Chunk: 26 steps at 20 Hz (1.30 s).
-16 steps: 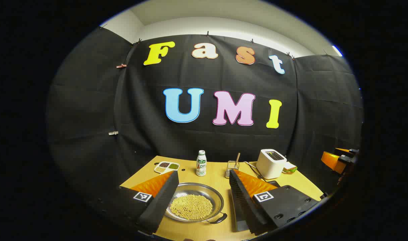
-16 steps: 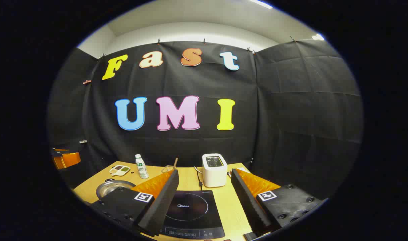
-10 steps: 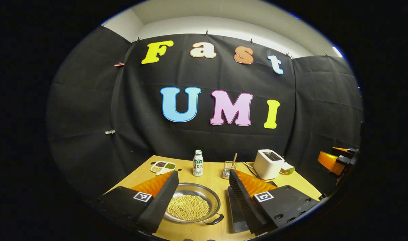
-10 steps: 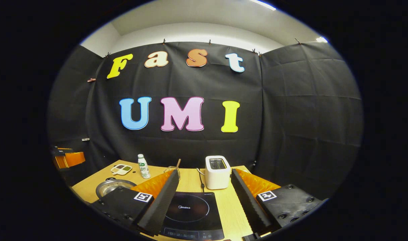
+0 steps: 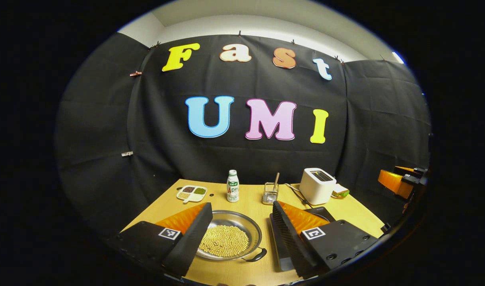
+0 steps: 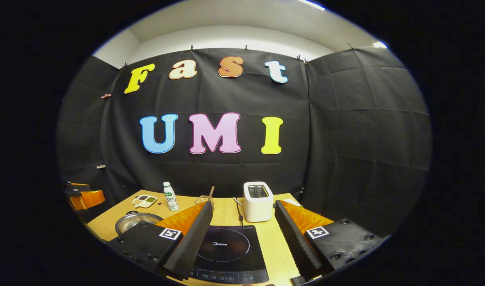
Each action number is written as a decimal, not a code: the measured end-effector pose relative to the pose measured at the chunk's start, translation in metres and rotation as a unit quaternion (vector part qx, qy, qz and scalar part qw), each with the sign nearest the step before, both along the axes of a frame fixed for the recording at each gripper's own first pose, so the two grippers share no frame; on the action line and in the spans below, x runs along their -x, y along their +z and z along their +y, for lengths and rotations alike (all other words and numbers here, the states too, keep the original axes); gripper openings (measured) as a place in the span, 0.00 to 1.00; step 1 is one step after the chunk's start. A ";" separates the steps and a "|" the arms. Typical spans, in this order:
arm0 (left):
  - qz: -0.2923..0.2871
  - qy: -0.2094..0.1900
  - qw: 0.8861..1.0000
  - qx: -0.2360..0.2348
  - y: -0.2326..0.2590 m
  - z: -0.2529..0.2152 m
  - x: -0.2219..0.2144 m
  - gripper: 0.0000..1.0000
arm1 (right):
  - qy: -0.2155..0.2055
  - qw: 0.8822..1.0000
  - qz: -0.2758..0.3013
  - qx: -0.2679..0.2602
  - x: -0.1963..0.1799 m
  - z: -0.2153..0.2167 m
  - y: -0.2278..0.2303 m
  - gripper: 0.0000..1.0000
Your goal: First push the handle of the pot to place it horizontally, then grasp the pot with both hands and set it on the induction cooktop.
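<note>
- Left gripper view: your left gripper (image 5: 239, 234) hangs above the near edge of the table (image 5: 250, 197) with its jaws spread wide and nothing between them, so it holds nothing. The pot (image 5: 229, 235), a shallow metal pan of pale beans, sits framed between the 2 fingers near that edge. Its dark loop handle (image 5: 255, 256) points toward the near edge and off to the right, not level across, which I judge is why you line up here: the push comes first. The induction cooktop (image 5: 279, 242) lies just beside the pot, mostly hidden by your right-hand finger. The bottle (image 5: 232, 186) and toaster (image 5: 316, 185) stand along the far edge, clear of the route.
- Right gripper view: your right gripper (image 6: 240, 246) is also wide apart and empty, poised over the induction cooktop (image 6: 226, 251) at the near edge, probably waiting for the 2-handed lift. The pot (image 6: 136, 222) shows at the left, partly hidden behind a finger.
</note>
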<state>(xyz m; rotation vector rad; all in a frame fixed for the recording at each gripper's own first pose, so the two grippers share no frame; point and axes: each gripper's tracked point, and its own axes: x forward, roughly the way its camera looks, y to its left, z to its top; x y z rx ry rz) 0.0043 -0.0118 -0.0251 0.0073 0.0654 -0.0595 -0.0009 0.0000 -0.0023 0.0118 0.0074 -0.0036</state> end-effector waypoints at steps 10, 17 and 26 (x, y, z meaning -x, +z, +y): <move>0.016 -0.021 1.000 -0.016 -0.024 0.032 0.008 0.95 | -0.018 1.000 0.003 -0.012 0.011 0.024 0.003 0.98; 0.078 -0.047 0.996 0.025 -0.070 0.050 0.021 0.94 | -0.009 1.000 -0.004 0.006 0.017 0.043 0.002 0.98; 0.233 -0.057 0.971 0.009 -0.165 0.050 0.017 0.48 | 0.009 1.000 0.023 0.000 -0.021 0.042 -0.028 0.98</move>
